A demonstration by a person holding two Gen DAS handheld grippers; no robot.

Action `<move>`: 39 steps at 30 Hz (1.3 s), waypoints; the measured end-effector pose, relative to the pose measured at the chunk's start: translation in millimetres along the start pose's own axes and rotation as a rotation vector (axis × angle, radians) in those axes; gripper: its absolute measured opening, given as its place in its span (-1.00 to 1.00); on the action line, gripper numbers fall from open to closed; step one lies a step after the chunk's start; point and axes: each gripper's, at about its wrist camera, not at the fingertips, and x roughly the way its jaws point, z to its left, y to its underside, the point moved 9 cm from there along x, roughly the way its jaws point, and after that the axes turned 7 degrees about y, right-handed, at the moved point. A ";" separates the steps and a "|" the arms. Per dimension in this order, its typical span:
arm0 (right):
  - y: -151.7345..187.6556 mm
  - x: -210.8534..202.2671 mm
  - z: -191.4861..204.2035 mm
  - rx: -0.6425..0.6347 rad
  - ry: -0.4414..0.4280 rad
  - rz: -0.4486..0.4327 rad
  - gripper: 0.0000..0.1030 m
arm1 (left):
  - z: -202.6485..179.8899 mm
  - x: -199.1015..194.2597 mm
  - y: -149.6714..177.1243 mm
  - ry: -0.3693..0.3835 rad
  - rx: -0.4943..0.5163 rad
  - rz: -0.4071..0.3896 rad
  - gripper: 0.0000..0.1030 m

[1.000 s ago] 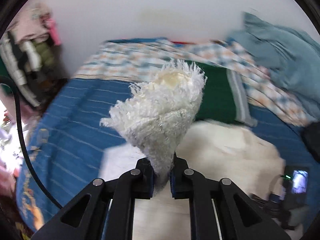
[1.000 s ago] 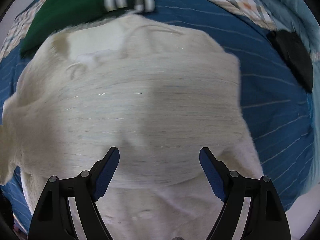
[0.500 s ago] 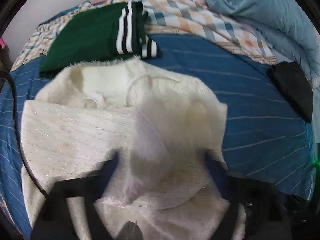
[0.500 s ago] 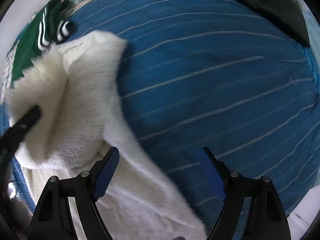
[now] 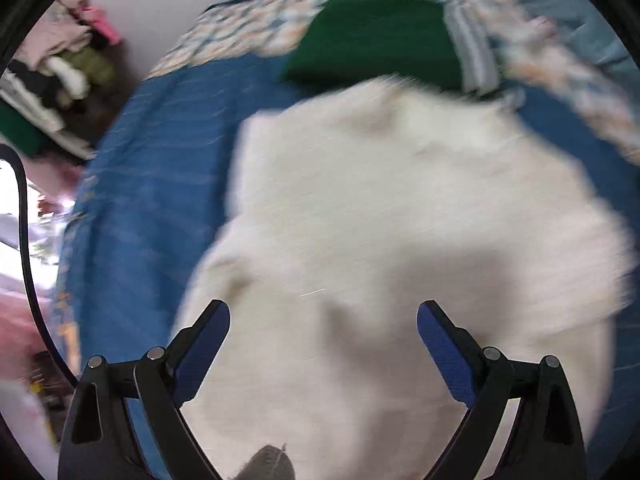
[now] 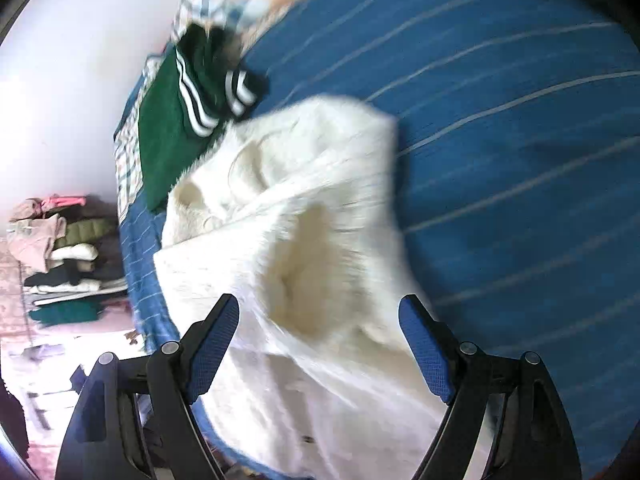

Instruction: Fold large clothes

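A large white fleece garment (image 5: 400, 240) lies spread on the blue striped bed. In the left wrist view my left gripper (image 5: 323, 320) hangs above its lower part, jaws wide open, nothing between the blue pads (image 5: 204, 352). The picture is blurred by motion. In the right wrist view the same white garment (image 6: 304, 240) shows a folded-over flap with its fluffy lining turned up. My right gripper (image 6: 319, 316) stands open over that flap, its pads (image 6: 424, 356) clear of the cloth.
A folded green garment (image 5: 372, 40) with white stripes lies at the head of the bed beside a checked quilt (image 5: 560, 72). A stack of folded clothes (image 6: 68, 256) stands off the bed's left side. Blue sheet (image 6: 520, 160) stretches to the right.
My left gripper let go of the fluffy white corner it pinched and opened wide; the cloth dropped onto the garment. My right gripper swung sideways, staying open.
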 end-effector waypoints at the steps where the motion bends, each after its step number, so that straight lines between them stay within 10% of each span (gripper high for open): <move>1: -1.4 12.9 7.7 -0.017 -0.019 0.027 0.61 | 14.0 9.6 6.8 -0.030 -0.015 0.022 0.86; 3: -3.1 47.0 28.7 -0.064 -0.033 0.081 0.14 | 44.6 28.4 18.7 -0.071 -0.063 0.051 0.86; 4: -3.6 61.8 38.3 -0.113 -0.007 0.094 -0.87 | 52.7 35.0 21.2 -0.084 -0.072 0.057 0.86; 9: -35.5 46.8 40.8 -0.172 0.224 -0.115 -0.85 | 84.2 59.2 31.2 -0.157 -0.093 0.074 0.86; 14: -17.7 25.1 21.3 -0.226 0.362 -0.084 -0.16 | 91.1 103.4 56.9 -0.160 -0.055 0.171 0.87; 20: 28.6 12.5 -30.5 -0.216 0.526 -0.022 -0.12 | 87.5 107.6 53.3 -0.140 -0.045 0.104 1.00; 24: 44.1 67.5 -26.2 -0.350 0.533 0.096 -0.21 | 85.8 108.3 49.8 -0.105 -0.067 0.063 1.00; 26: 37.1 84.5 -20.1 -0.381 0.536 0.092 -0.82 | 86.9 110.2 48.8 -0.080 -0.083 0.060 1.00; 28: 19.9 82.7 -19.8 -0.350 0.534 0.020 -0.86 | 88.2 111.9 48.7 -0.061 -0.087 0.066 1.00; 33: 1.3 74.1 -66.4 0.039 0.362 -0.030 -0.86 | 90.2 117.1 47.8 0.007 -0.106 0.093 1.00; 39: 5.9 76.0 -53.8 0.042 0.382 0.043 -0.43 | 95.3 116.6 41.4 -0.006 -0.093 0.149 1.00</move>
